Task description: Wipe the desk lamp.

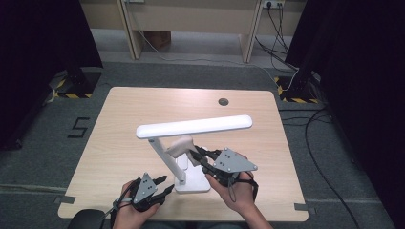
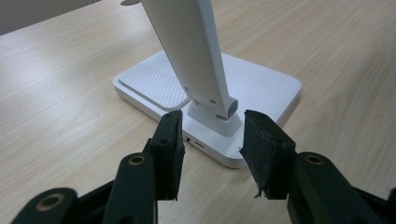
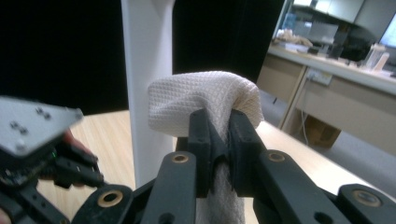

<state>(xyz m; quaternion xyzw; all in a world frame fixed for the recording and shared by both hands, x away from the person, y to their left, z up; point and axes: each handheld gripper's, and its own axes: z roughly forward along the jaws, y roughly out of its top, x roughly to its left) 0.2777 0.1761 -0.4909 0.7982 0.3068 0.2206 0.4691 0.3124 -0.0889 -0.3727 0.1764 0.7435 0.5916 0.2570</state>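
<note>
Two grippers flank the white desk lamp (image 1: 191, 143) in my high view, and I take the lamp as my landmark on the wooden table (image 1: 119, 124). My left gripper (image 1: 161, 185) sits low at the near left of the lamp's base (image 1: 193, 183), its jaws parted and pointing at the foot of the stem. My right gripper (image 1: 197, 156) comes in from the lamp's right, holding a pale cloth (image 1: 179, 145) against the slanted stem, under the long lamp head.

From the left gripper view, I see my left gripper (image 2: 212, 140) well open with nothing between the jaws; the stem's hinge (image 2: 215, 105) lies just beyond the gap, and the base (image 2: 261, 88) rests flat on the table.

From the right gripper view, my right gripper (image 3: 220, 133) is clamped tight on the waffle-textured cloth (image 3: 201, 95), which bulges over the jaw tips and touches the upright white stem (image 3: 147, 70).
</note>
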